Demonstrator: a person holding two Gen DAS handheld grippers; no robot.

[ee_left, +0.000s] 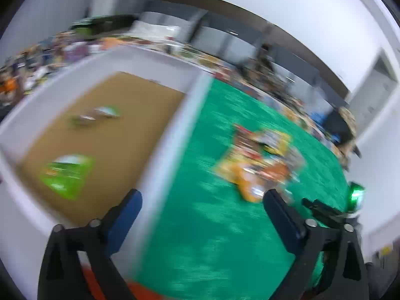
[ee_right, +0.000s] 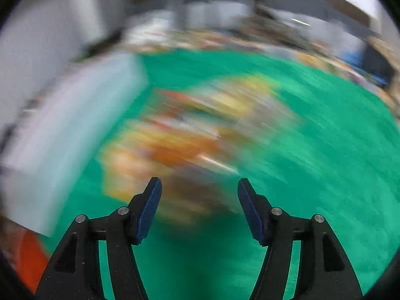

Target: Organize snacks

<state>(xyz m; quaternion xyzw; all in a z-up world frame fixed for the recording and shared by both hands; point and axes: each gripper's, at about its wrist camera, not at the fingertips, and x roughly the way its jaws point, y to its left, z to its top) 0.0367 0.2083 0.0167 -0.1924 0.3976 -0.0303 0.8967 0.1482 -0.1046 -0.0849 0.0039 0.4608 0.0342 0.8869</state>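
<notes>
Green cloth (ee_left: 225, 237) spreads beneath your empty, spread-jawed left gripper (ee_left: 202, 200), tilted downward; white box wall (ee_left: 175, 135) at eleven o'clock, right gripper (ee_right: 199, 187) likewise released.

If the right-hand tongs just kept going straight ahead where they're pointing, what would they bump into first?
Most likely the pile of snack packets on the green cloth. The right tongs stand open and empty, aimed at the pile's near edge. The picture is blurred, so depth is a guess.
</notes>
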